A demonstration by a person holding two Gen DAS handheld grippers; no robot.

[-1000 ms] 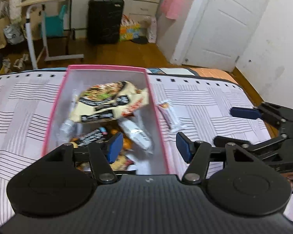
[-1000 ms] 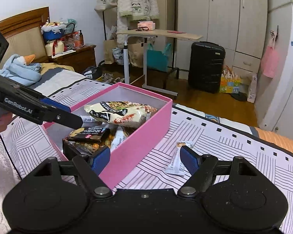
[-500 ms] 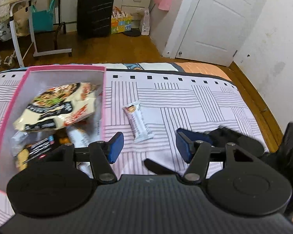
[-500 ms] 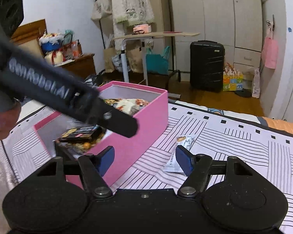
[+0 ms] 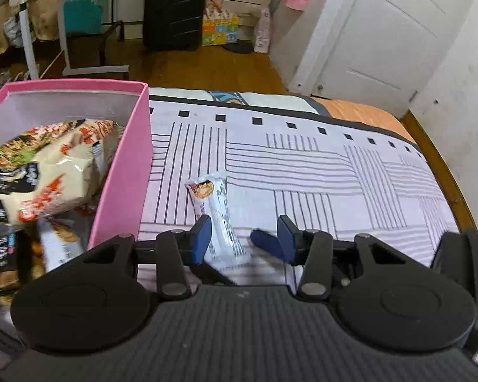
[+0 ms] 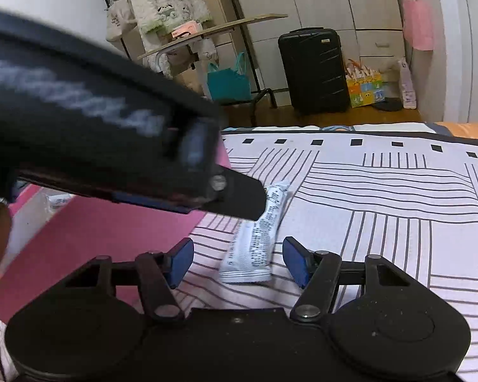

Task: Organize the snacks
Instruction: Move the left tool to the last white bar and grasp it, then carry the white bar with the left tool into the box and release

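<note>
1. While the left gripper (image 5: 244, 238) hangs low over the bed with its blue pads wide apart, a white snack bar (image 5: 218, 219) lies between them on the sheet, gripped by nothing.
2. The right gripper (image 6: 238, 262) is also wide open and empty; the same bar lies in front of its pads.
3. White letters on the left gripper's black arm are too blurred to read, and the small print on the bar is too fine.
4. Just beside the bar stands a pink box (image 5: 126, 172), holding a cream noodle packet (image 5: 47, 172) and other snacks.
5. The bedsheet (image 5: 318, 175) is white with black line patterns.
6. Behind are a wooden floor, a black suitcase (image 5: 174, 8), a white door (image 5: 388, 38) and a side table (image 6: 213, 30).
</note>
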